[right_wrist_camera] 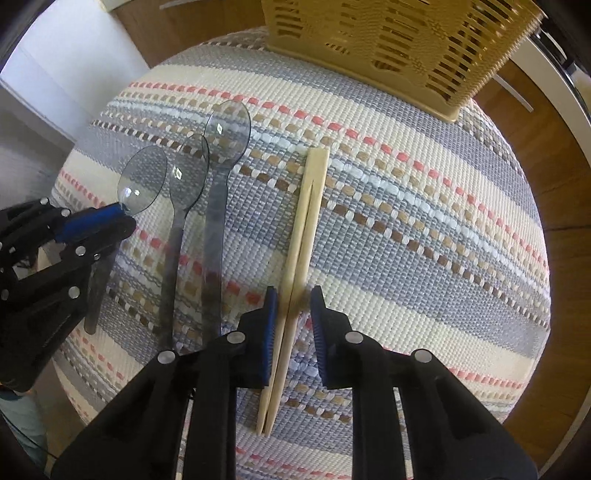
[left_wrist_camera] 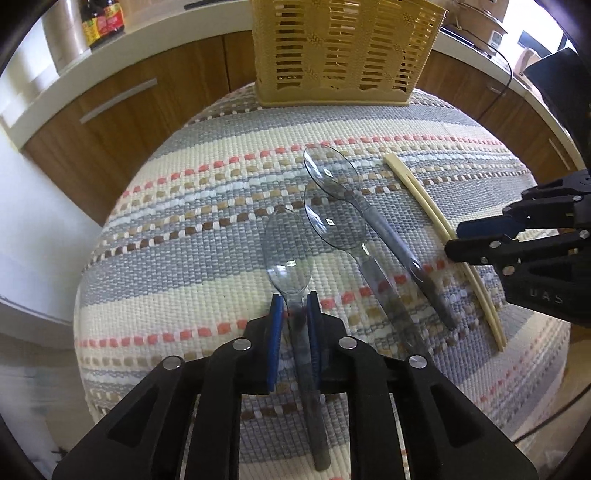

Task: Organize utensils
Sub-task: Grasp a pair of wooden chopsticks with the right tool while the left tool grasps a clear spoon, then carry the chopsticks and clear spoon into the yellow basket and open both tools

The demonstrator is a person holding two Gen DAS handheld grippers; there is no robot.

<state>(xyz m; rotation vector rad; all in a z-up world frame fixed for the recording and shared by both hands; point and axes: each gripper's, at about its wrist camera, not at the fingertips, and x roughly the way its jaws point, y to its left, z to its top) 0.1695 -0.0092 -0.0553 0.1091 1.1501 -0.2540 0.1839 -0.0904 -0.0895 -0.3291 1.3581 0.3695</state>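
Observation:
Three clear grey plastic spoons lie on a striped woven mat (left_wrist_camera: 184,258). My left gripper (left_wrist_camera: 294,304) is shut on the neck of the left spoon (left_wrist_camera: 288,254), which shows in the right wrist view (right_wrist_camera: 142,181) too. The other two spoons (left_wrist_camera: 336,221) (left_wrist_camera: 332,170) lie just to its right. A pair of cream chopsticks (right_wrist_camera: 303,236) lies further right. My right gripper (right_wrist_camera: 293,299) is open, its pads on either side of the chopsticks, the left pad almost touching them. A yellow slotted utensil basket (left_wrist_camera: 343,51) stands at the mat's far edge.
Wooden cabinet fronts (left_wrist_camera: 122,110) with metal handles and a white counter (left_wrist_camera: 155,33) run behind the mat. Bottles (left_wrist_camera: 101,20) stand on the counter at far left. A cable (left_wrist_camera: 498,77) and dark equipment are at far right.

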